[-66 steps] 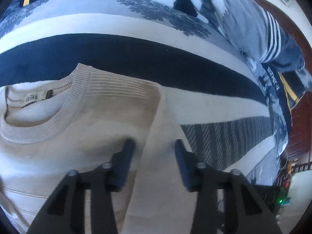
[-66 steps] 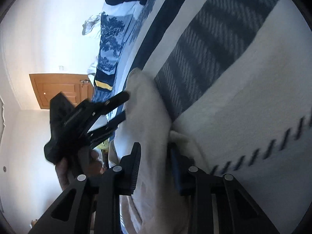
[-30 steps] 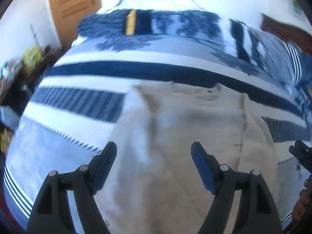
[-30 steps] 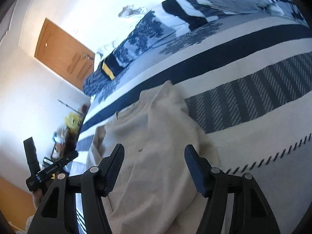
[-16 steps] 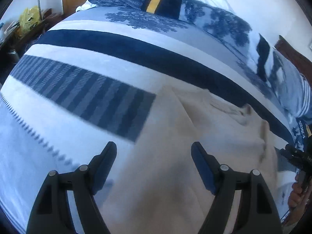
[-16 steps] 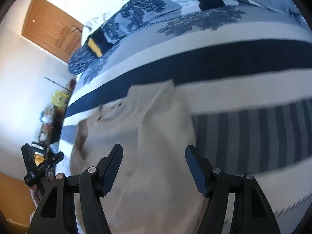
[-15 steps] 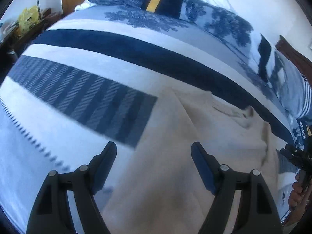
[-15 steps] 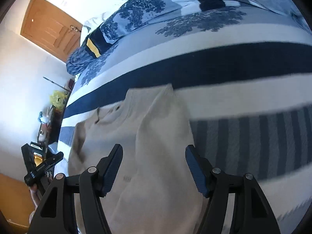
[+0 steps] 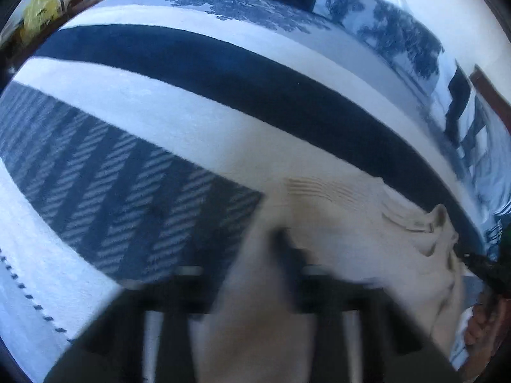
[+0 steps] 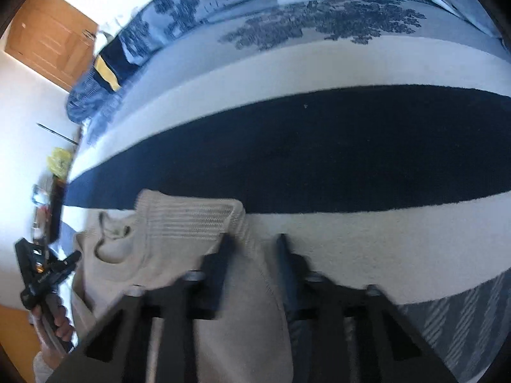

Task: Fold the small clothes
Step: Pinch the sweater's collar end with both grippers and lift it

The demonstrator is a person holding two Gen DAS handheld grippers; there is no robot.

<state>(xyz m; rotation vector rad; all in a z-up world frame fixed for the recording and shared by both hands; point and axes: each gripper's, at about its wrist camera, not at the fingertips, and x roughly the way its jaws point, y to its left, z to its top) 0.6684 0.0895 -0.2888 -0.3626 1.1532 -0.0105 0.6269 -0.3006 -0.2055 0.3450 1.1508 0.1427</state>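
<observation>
In the left wrist view, your left gripper (image 9: 255, 255) is blurred, its jaws closing with the left edge of the cream ribbed-knit sweater (image 9: 345, 223) between them; you cannot tell here whether the pads already press the cloth. The sweater lies flat on the blue-and-white striped bedspread (image 9: 191, 63), its neckline toward the right of the view. At the far right edge your other hand (image 9: 482, 325) grips the black right gripper's handle beside the sweater.

In the right wrist view, your right gripper (image 10: 252, 255) has its jaws closing too, a visible gap left between the fingers. The sweater's folded right edge runs up between them, its ribbed shoulder just ahead of the left finger. The sweater's collar lies to the left, on the white band below the dark navy stripe. At lower left, your left hand (image 10: 54, 319) holds the left gripper at the sweater's far edge. A brown wooden door (image 10: 48, 48) stands at upper left.
</observation>
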